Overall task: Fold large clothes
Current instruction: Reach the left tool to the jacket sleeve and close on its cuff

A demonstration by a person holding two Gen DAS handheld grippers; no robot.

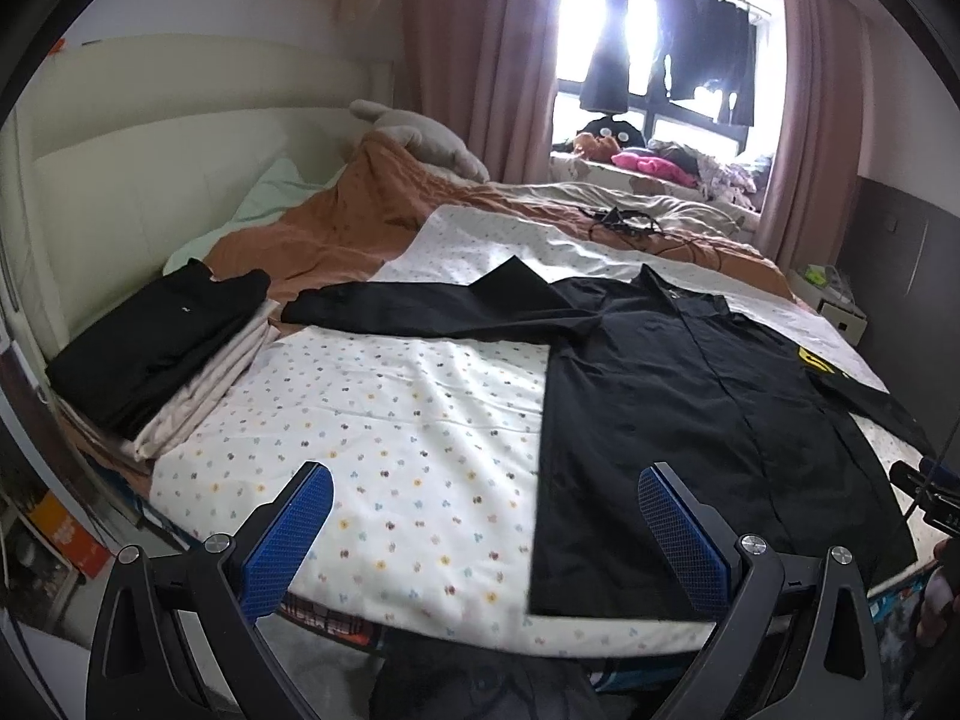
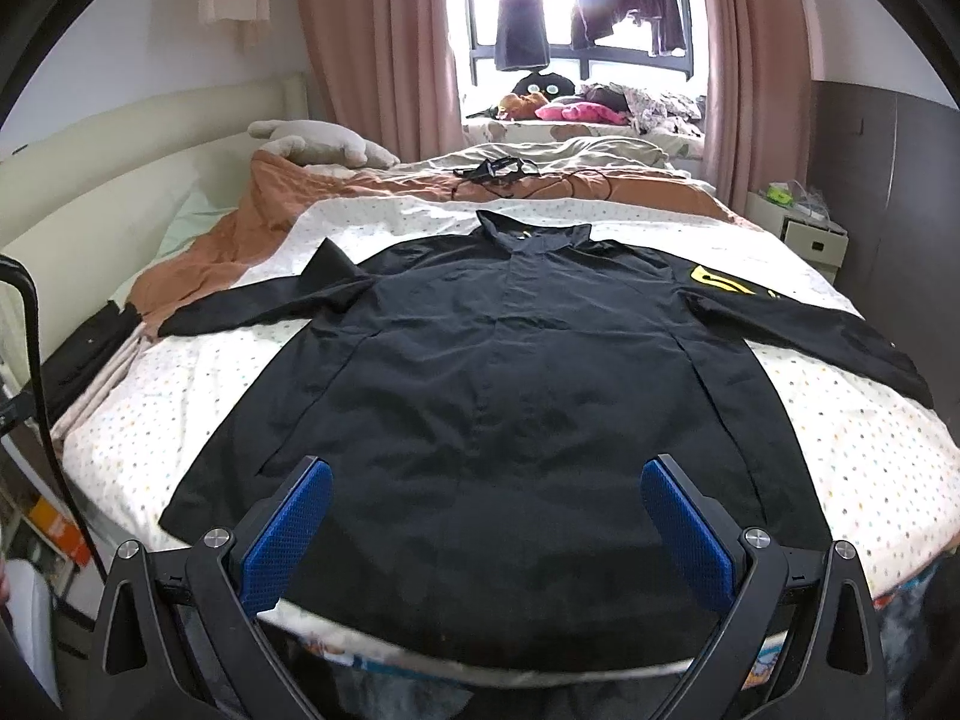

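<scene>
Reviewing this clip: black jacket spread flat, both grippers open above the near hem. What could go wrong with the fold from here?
Two risks. The black jacket has its hem at the bed's near edge, so a tug may drag it off. Its left sleeve reaches toward the folded stack; swinging that sleeve in could disturb the pile. Left gripper and right gripper hold nothing.

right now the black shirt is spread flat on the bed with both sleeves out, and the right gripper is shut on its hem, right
Not quite. The black shirt does lie flat on the bed with both sleeves out, but the right gripper is open, holding nothing, its jaws wide apart above the hem. The right wrist view shows this.
</scene>
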